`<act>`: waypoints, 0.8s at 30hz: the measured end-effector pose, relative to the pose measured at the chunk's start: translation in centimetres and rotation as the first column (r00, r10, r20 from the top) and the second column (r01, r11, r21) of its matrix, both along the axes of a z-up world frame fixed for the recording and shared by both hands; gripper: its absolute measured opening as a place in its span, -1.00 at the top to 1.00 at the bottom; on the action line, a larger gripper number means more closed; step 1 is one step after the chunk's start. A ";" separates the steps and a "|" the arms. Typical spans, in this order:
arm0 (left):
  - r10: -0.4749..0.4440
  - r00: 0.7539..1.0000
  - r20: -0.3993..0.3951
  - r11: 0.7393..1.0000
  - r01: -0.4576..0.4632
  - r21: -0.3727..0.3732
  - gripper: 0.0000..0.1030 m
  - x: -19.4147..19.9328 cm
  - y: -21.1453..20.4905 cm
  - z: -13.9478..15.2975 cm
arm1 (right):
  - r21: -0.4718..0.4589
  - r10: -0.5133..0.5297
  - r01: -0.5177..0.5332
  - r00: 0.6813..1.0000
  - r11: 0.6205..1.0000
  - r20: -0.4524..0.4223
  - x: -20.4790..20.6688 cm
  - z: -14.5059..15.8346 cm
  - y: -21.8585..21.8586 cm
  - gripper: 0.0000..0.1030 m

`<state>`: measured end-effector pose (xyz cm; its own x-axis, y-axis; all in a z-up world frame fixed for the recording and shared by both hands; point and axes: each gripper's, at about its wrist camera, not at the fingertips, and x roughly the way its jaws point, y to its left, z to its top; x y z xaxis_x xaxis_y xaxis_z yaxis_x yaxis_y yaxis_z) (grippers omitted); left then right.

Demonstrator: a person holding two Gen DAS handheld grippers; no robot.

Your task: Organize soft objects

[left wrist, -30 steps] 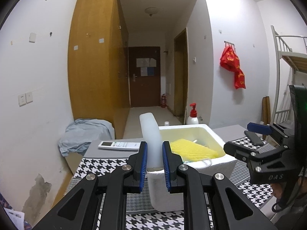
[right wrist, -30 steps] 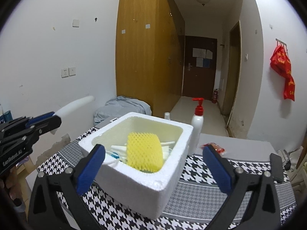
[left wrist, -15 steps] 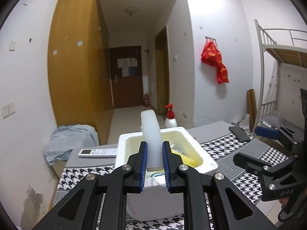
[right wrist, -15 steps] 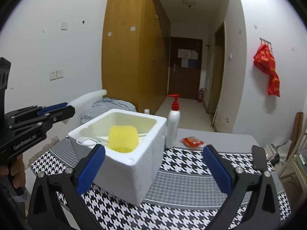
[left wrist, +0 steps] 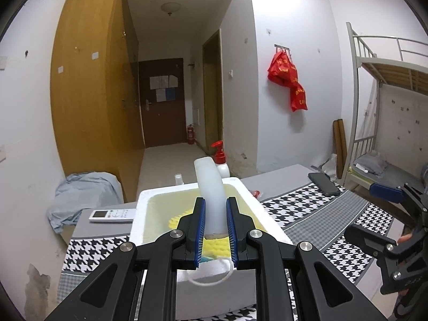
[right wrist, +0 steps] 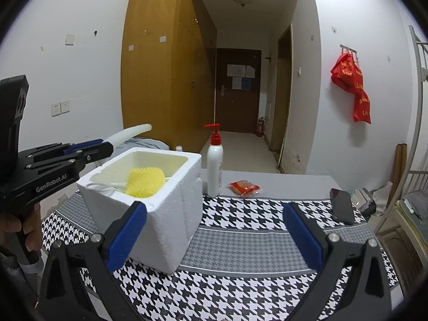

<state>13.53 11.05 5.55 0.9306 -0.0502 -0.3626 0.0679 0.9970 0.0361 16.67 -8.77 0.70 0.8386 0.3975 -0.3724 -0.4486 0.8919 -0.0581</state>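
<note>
Left hand-held gripper [left wrist: 215, 230] is clamped on 1 white foam strip [left wrist: 211, 195], which I hold above the near edge of the white foam box [right wrist: 171, 214] on the checked surface [right wrist: 254, 240]; a yellow foam net [right wrist: 144, 180] already lies inside. Right hand-held gripper [right wrist: 214, 238] stands wide open, empty. I judge this the drop-in step: next I lower the strip into the box and release.
</note>
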 end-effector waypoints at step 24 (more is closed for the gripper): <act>0.102 0.994 0.050 0.995 -0.102 -0.005 -0.75 0.2 0.1 0.2 | -0.005 -0.012 0.012 1.000 1.000 -0.015 1.1 -0.8 -1.3 -0.99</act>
